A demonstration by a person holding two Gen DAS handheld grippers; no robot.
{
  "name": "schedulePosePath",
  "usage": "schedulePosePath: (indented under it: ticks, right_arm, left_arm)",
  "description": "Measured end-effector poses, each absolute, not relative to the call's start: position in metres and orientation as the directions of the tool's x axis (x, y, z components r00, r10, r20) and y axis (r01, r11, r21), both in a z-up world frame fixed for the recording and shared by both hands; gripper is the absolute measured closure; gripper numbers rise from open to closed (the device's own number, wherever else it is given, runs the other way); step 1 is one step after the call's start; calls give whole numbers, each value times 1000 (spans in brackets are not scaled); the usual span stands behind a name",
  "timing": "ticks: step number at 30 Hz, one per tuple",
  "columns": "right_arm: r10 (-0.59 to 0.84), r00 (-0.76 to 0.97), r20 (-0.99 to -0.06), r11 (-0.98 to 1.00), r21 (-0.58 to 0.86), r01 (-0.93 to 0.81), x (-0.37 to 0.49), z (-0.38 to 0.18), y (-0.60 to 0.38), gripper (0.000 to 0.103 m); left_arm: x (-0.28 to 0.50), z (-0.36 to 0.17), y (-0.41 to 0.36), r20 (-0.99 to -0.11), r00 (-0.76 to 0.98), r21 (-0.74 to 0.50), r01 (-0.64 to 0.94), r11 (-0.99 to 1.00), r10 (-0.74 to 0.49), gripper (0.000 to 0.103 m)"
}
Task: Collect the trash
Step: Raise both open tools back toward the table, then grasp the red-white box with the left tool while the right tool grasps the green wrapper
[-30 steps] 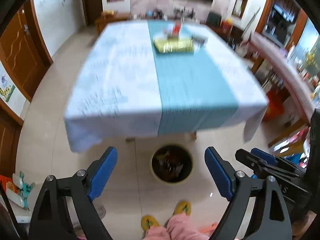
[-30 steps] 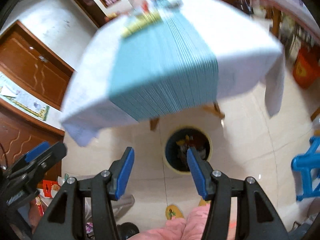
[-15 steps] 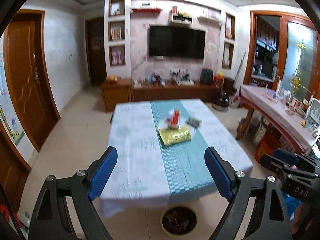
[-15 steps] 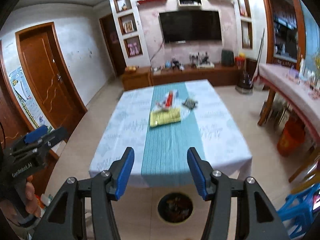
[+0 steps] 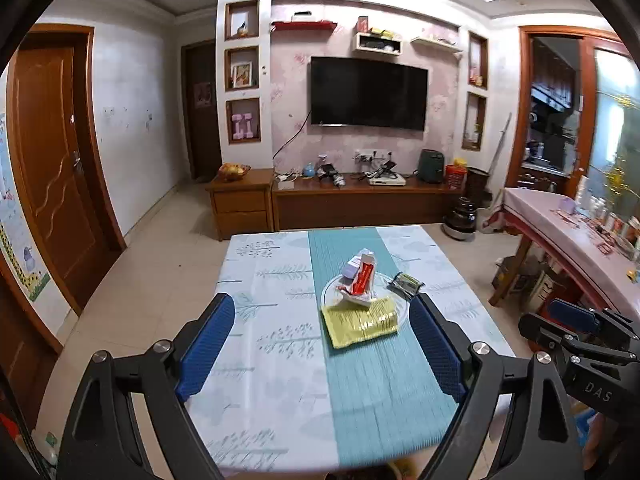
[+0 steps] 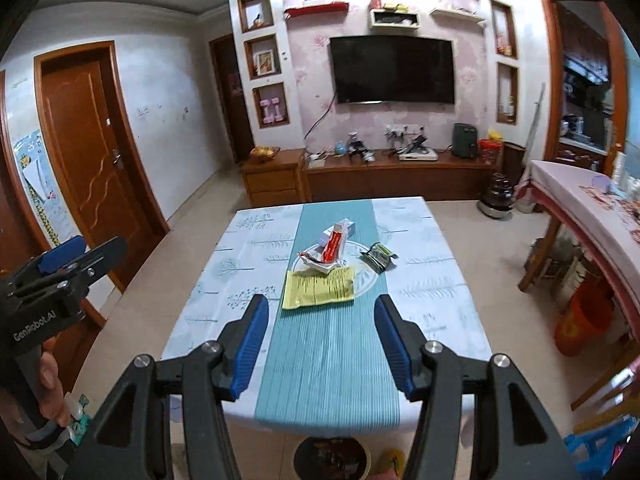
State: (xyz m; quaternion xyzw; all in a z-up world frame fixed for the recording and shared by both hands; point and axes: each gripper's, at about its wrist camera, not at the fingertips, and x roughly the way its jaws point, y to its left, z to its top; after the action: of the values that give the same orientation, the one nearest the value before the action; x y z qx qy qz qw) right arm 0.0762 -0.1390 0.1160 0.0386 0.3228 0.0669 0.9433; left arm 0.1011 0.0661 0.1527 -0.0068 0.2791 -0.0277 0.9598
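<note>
On the teal runner of the table (image 5: 264, 320) (image 6: 432, 280) a clear glass plate (image 5: 402, 306) (image 6: 366, 276) holds trash. A yellow packet (image 5: 362, 322) (image 6: 320, 288) lies at the plate's near side. A red-and-white carton (image 5: 362, 276) (image 6: 334, 242) stands tilted on the plate. A dark crumpled wrapper (image 5: 406, 282) (image 6: 378, 258) lies to the right. A round bin (image 6: 332, 458) stands on the floor under the near table edge. My left gripper (image 5: 322, 346) is open and empty, short of the trash. My right gripper (image 6: 320, 344) is open and empty too.
A TV cabinet (image 5: 360, 200) and a wall TV (image 5: 368, 92) stand behind the table. A pink-clothed side table (image 5: 568, 232) (image 6: 592, 216) with clutter runs along the right, an orange bucket (image 6: 584, 320) beneath it. Wooden doors (image 5: 52, 168) are on the left.
Both grippers have risen and tilted up from the floor bin toward the tabletop. The bin has slid to the bottom edge of both views. The jaws kept the same width.
</note>
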Motion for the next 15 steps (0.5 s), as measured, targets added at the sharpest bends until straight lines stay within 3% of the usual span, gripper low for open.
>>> schedulePosePath:
  ticks: [10,15]
  right_arm:
    - [249,626,-739,968,171,-183,272,46,-220,48]
    - [267,525,-808,960,175,-218,363,-18,-247,48]
  left_arm:
    - [296,73,-21,-692,722,-40,-13,999,-18,15]
    - [379,15,-56,-766,643,-12,-50,999,23,15]
